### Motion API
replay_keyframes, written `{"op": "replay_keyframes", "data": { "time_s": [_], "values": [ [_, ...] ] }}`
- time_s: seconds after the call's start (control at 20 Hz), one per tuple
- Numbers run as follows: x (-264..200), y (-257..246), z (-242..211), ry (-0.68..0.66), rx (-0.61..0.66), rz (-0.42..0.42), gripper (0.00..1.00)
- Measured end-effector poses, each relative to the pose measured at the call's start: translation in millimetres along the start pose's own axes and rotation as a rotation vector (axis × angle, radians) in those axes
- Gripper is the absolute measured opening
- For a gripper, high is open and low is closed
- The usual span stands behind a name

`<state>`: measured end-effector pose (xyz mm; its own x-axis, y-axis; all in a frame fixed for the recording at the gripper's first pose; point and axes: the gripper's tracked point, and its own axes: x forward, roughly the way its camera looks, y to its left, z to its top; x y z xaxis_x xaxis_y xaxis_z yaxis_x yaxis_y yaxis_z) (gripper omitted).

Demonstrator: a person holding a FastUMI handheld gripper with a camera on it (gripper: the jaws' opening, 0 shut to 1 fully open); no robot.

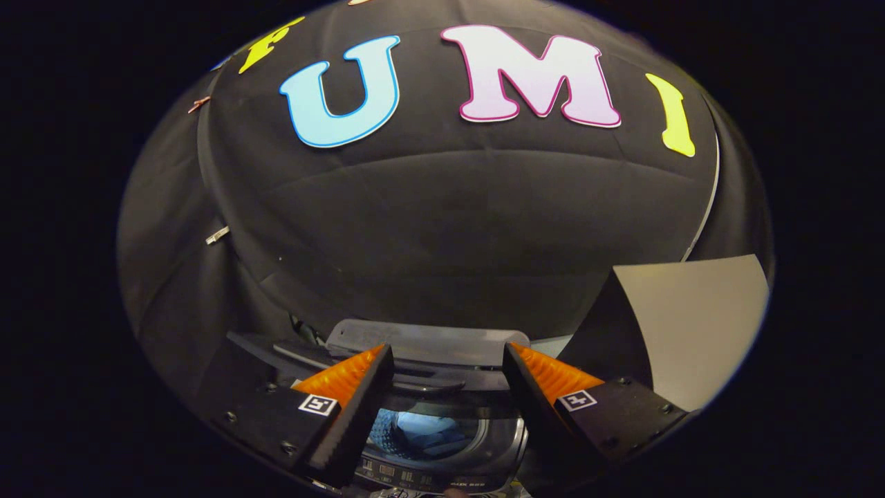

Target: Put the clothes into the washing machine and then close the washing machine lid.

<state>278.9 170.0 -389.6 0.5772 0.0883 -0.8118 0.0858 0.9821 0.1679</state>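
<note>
The dark top-loading washing machine (442,443) sits just below and between my tongs (448,360), its drum opening showing pale blue cloth (415,437) inside. My tongs are spread wide, gripping nothing. Past them the raised dark lid (425,342) stands, a grey panel (698,318) beside it, black booth cloth (442,228) beyond.

one washing machine (442,443), two fingers (359,394)

Gripper (448,387) with wedge-shaped ribbed fingers (346,377) spread apart, dark screwed mounts, square black-and-white tag on each
</note>
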Motion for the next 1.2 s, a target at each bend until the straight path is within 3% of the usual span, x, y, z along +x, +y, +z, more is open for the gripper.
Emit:
{"op": "replay_keyframes", "data": {
  "time_s": [0.3, 0.8, 1.2],
  "values": [
    [19, -5, -71, 0.226, -0.082, -0.022, 0.99],
    [14, 4, -52, 0.136, -0.095, 0.002, 0.99],
    [-6, 32, -18, 0.013, -0.098, 0.099, 0.99]
  ]
}}
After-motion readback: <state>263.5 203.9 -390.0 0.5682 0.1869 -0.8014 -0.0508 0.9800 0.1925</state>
